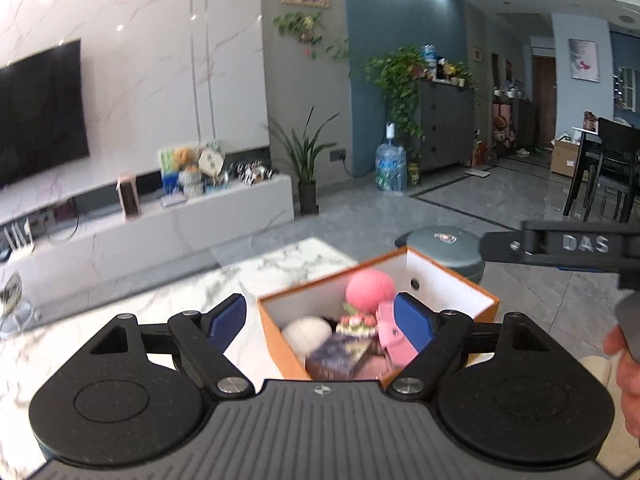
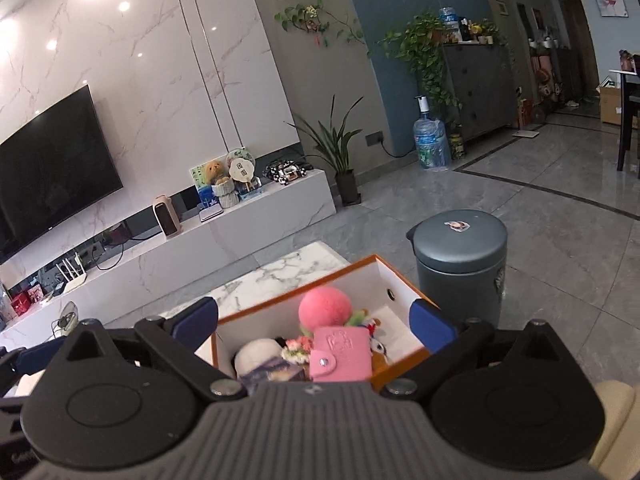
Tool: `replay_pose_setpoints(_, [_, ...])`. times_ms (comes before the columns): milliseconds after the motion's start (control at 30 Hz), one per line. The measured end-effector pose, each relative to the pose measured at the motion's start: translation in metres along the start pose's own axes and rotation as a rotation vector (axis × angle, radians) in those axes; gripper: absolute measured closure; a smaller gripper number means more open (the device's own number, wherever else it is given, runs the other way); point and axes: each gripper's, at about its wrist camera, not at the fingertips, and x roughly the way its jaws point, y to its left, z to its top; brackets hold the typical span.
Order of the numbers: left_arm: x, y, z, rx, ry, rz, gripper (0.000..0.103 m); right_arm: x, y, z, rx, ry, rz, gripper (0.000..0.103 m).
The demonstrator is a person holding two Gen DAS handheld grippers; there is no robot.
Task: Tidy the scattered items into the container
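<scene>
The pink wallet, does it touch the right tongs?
Apart. The right wrist view shows the pink wallet lying in the orange box, with open right tongs holding nothing.

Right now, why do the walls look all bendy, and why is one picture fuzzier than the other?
Both wrist views use fisheye lenses, so straight wall lines curve near the edges. The left wrist view is smeared with blur: the orange box and pink ball look soft. The right wrist view is sharper; the pink wallet shows clearly. Ceiling lights leave bright glare spots on the shiny marble wall in both.

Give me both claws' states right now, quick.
Left claw: open, holding nothing, above the orange box.
Right claw: open, holding nothing, above the same box.
</scene>
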Motion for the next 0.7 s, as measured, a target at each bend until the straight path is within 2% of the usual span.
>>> replay_pose_setpoints(233, [0.001, 0.000, -0.020, -0.036, 0.074, 0.028, 0.007, -0.010, -0.008, -0.034, -0.014, 0.035, -0.054, 0.001])
replay_pose_setpoints(433, [0.001, -0.002, -0.044, -0.039, 0.118, 0.020, 0.007, -0.012, -0.008, -0.059, -0.046, 0.081, -0.085, 0.001])
replay_pose_setpoints(700, [0.005, -0.002, -0.066, -0.055, 0.171, 0.005, 0.007, -0.011, -0.007, -0.075, -0.057, 0.108, -0.125, 0.001])
